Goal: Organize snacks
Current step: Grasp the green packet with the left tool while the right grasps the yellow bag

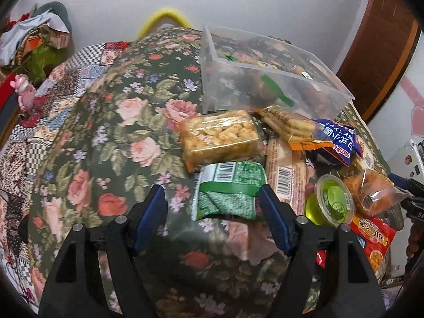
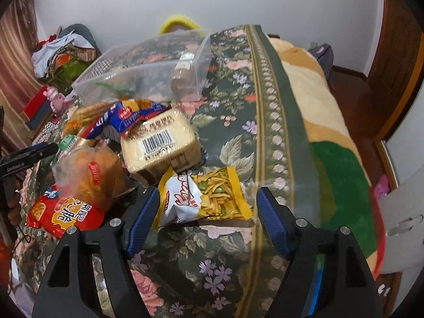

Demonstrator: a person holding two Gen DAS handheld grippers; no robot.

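Snacks lie heaped on the bed just in front of the clear bin (image 1: 265, 79). Both grippers are wide open and empty: the left gripper (image 1: 212, 196) straddles the green pack (image 1: 230, 193), the right gripper (image 2: 208, 198) the yellow pack (image 2: 212, 196). Best to close squarely across each pack's middle, then lift it clear before carrying it over the bin.

Bare floral bedspread (image 1: 111, 122) lies open left of the snack heap. The clear plastic bin (image 1: 265, 79) blocks the far side, while the green barcode packet (image 1: 230, 193) and yellow window-fronted crisp bag (image 2: 212, 198) sit just ahead of each spread tool.
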